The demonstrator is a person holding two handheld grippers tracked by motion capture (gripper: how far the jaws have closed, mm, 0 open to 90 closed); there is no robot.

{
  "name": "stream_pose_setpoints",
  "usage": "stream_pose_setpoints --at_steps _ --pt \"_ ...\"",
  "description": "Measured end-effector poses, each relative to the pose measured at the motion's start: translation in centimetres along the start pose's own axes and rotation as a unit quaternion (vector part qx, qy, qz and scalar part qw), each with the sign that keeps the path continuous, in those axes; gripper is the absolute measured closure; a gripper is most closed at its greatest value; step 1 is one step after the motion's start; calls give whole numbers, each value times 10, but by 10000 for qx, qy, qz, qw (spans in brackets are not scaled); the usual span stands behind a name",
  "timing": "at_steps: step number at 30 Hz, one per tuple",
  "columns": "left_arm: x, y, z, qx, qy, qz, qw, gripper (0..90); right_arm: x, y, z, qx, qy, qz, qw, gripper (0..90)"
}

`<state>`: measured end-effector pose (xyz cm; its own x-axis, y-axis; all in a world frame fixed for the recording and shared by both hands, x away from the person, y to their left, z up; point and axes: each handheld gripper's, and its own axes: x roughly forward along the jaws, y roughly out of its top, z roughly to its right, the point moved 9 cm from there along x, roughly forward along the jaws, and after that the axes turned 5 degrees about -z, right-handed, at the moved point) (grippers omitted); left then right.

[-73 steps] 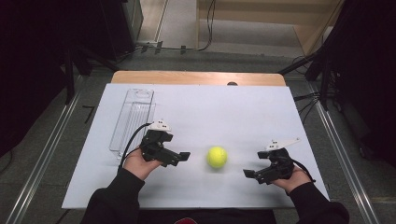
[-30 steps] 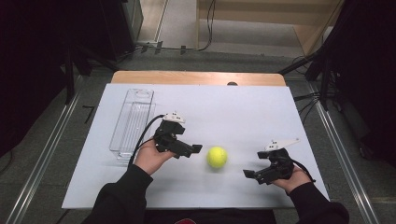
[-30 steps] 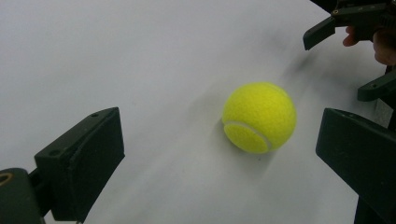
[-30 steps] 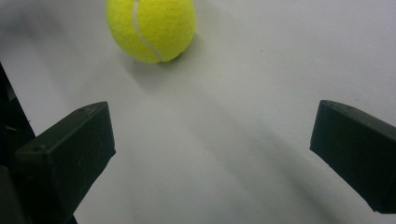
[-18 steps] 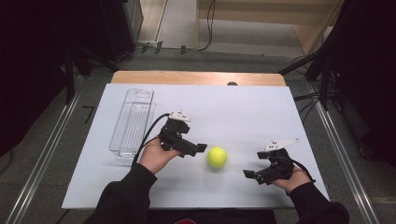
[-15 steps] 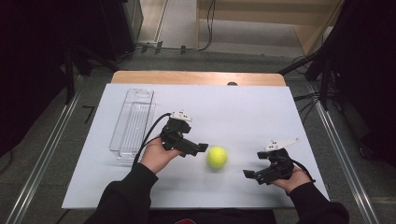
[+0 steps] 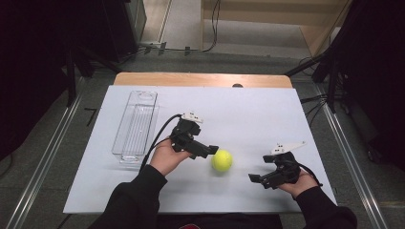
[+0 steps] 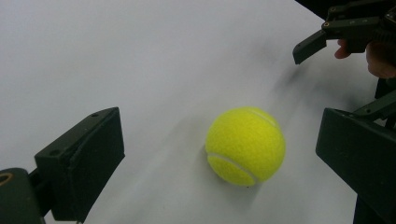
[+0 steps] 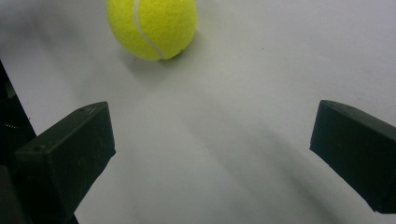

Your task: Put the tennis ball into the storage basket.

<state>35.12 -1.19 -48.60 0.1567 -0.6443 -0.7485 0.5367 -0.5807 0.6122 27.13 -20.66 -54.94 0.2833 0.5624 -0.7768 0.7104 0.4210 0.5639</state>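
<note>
A yellow-green tennis ball (image 7: 222, 160) rests on the white sheet (image 7: 248, 114) near the table's middle front. My left gripper (image 7: 210, 150) is open just left of the ball, its jaws wide apart. In the left gripper view the ball (image 8: 245, 145) lies a short way beyond the gripper (image 8: 219, 158), between the two jaw lines, untouched. My right gripper (image 7: 255, 180) is open at the front right, pointing left toward the ball. In the right gripper view the ball (image 9: 152, 25) sits well ahead of the gripper (image 9: 212, 154), at the upper left.
A clear plastic bin (image 7: 136, 126), long and narrow, lies at the left of the sheet behind my left hand. The wooden table edge (image 7: 203, 79) runs along the back. Metal rails (image 7: 351, 157) flank both sides.
My left gripper has travelled right and a little away from me, from beside the bin's front end up to the ball. The right gripper and the ball have stayed put.
</note>
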Motion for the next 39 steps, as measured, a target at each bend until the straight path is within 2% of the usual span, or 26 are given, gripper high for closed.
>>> stream_pose_setpoints --at_steps 15,20,27,39 --pt "14 10 8 50 -22 -16 10000 15 0 0 0 -2 7 -9 10000 0" --pt "17 13 10 61 32 -9 10000 37 0 0 -1 5 7 -12 10000 0" --pt "25 17 13 83 -18 -28 10000 37 1 0 -1 -11 13 -20 10000 0" --pt "29 15 13 160 56 -79 9998 37 1 0 -1 -9 12 -18 10000 0"
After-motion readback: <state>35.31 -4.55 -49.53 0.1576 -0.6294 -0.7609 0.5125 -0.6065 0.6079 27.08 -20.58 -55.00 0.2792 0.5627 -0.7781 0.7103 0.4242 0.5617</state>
